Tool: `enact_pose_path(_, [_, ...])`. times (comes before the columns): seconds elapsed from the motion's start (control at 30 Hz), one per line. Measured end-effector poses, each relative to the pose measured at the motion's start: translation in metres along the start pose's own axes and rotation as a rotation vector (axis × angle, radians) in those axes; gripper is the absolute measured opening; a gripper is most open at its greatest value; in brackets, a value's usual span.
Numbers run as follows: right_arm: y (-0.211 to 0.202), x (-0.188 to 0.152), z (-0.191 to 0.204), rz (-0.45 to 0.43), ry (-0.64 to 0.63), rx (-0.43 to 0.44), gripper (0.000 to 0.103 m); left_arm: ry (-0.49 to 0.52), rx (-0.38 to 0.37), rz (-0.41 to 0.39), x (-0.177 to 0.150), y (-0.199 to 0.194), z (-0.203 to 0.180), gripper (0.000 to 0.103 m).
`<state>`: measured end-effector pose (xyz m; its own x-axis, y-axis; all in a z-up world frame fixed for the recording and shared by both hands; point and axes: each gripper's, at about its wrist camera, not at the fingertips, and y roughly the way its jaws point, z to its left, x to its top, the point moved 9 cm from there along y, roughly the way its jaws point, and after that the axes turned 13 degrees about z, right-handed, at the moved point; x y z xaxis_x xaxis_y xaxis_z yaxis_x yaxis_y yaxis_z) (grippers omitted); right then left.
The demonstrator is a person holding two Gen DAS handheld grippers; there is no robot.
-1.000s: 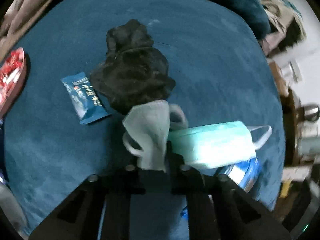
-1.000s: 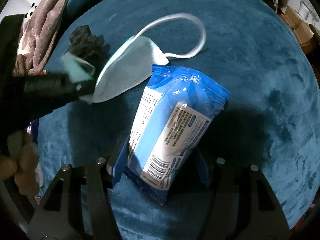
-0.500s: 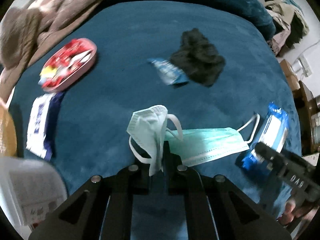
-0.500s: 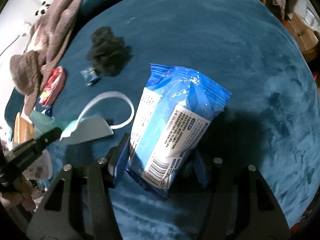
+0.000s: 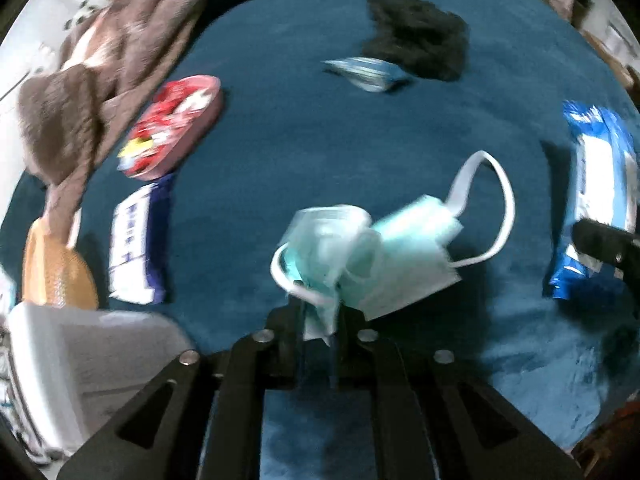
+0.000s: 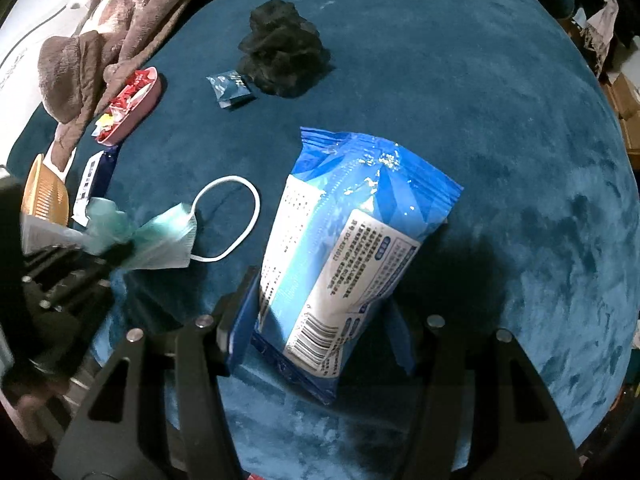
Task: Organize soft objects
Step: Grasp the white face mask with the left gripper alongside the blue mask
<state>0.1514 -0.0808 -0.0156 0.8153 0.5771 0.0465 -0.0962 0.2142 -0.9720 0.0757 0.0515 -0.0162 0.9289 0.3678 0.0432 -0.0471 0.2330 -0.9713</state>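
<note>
Now mask between left gripper

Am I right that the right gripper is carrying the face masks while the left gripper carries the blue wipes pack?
No, that's swapped. The right gripper is closed on the blue wipes pack, as its wrist view shows; the left gripper has the face masks between its jaws, which have just been opening.

Two wrist fisheyes, steeply downward, close over one blue cushion — shared: black cloth, face mask.
</note>
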Motion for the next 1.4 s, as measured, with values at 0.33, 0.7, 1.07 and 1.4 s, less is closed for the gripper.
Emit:
enact_pose_path(0.33, [0.009,-0.002,-0.016,0.045,0.104,0.04,0.061,-0.001,-0.237,-0.041,0.006,0.01,-0.021,0.077])
enact_pose_path(0.7, [0.007,-0.007,-0.019,0.041,0.115,0.061,0.061,-0.023,-0.562,-0.061,-0.003,-0.008,-0.015,0.08])
enact_pose_path(1.07, [0.007,-0.009,-0.021,0.04,0.122,0.078,0.061,-0.005,-0.782,-0.026,0.0,-0.016,-0.043,0.08])
enact_pose_path(1.4, [0.011,-0.007,-0.019,0.045,0.118,0.067,0.062,-0.099,-0.805,-0.01,0.007,0.0,-0.036,0.08])
